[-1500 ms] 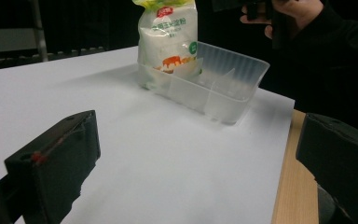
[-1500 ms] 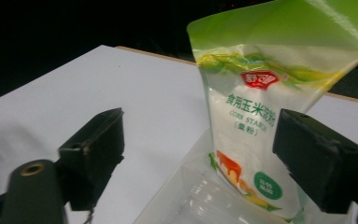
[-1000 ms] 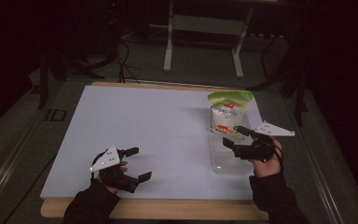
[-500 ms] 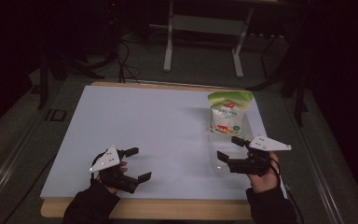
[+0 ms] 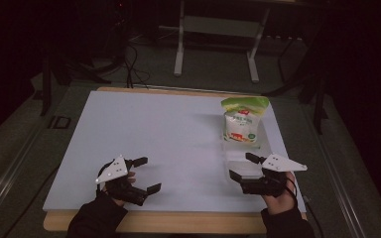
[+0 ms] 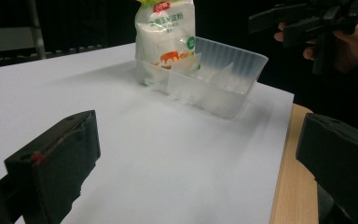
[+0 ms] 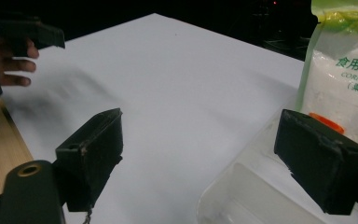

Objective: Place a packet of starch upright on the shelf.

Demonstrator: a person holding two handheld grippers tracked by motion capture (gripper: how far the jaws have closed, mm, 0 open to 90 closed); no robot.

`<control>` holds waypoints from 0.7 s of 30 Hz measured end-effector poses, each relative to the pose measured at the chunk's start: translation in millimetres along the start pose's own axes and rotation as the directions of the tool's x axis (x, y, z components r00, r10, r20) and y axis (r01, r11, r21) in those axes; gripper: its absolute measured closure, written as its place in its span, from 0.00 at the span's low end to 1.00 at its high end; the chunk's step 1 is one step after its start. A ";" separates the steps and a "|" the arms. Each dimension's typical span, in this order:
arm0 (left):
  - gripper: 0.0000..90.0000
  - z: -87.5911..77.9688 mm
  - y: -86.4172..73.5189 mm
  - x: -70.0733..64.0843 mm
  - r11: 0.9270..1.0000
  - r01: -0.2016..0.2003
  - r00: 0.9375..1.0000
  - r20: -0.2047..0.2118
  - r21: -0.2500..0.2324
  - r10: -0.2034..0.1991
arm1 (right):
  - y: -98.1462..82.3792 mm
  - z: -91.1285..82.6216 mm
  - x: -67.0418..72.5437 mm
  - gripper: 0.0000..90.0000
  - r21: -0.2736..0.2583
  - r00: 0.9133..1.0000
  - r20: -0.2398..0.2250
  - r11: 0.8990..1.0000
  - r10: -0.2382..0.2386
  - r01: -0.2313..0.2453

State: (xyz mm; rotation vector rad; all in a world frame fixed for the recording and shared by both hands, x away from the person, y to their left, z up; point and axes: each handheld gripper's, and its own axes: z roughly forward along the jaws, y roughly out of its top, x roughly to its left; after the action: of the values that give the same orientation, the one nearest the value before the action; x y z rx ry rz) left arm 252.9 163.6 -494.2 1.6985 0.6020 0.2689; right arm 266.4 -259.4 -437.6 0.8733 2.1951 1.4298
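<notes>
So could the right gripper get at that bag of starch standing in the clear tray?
Probably yes: the right gripper is open, just short of the clear tray, and nothing stands between it and the bag.

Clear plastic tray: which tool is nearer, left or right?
Right. The right tool hovers open at the near end of the clear plastic tray; the left tool sits open far across the table's near edge.

One overhead camera, two riding low on the grippers.
The high view looks forward and down over the whole white table (image 5: pixel 178 144). Each gripper view sits close above the tabletop, facing across it; both take in the cornstarch bag (image 6: pixel 168 32) standing in the clear plastic tray (image 6: pixel 214 79), also seen from above.
</notes>
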 end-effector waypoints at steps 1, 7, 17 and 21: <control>0.00 0.2 -0.2 -0.2 1.000 -0.002 1.000 0.002 0.002 0.002 | -2.0 -1.2 1.1 0.17 -0.001 1.000 -0.002 1.000 -0.005 0.005; 0.00 0.1 -0.5 -0.2 1.000 -0.006 1.000 0.002 0.004 0.006 | -7.9 -4.8 5.4 0.16 -0.011 1.000 0.016 1.000 -0.019 0.019; 0.00 -0.4 -1.8 -0.4 1.000 -0.006 1.000 0.003 0.006 0.006 | -17.7 -12.1 7.6 0.15 -0.009 0.998 0.052 0.999 -0.043 0.044; 0.00 0.0 -1.7 -1.1 1.000 -0.009 1.000 0.005 0.007 0.009 | -20.8 -13.7 6.3 0.16 -0.002 0.994 0.083 0.998 -0.067 0.067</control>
State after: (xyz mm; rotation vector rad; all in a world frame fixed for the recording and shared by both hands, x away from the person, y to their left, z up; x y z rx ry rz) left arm 251.6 163.2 -495.6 1.7082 0.5923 0.2698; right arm 247.3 -270.4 -450.8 0.8337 2.1386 1.3433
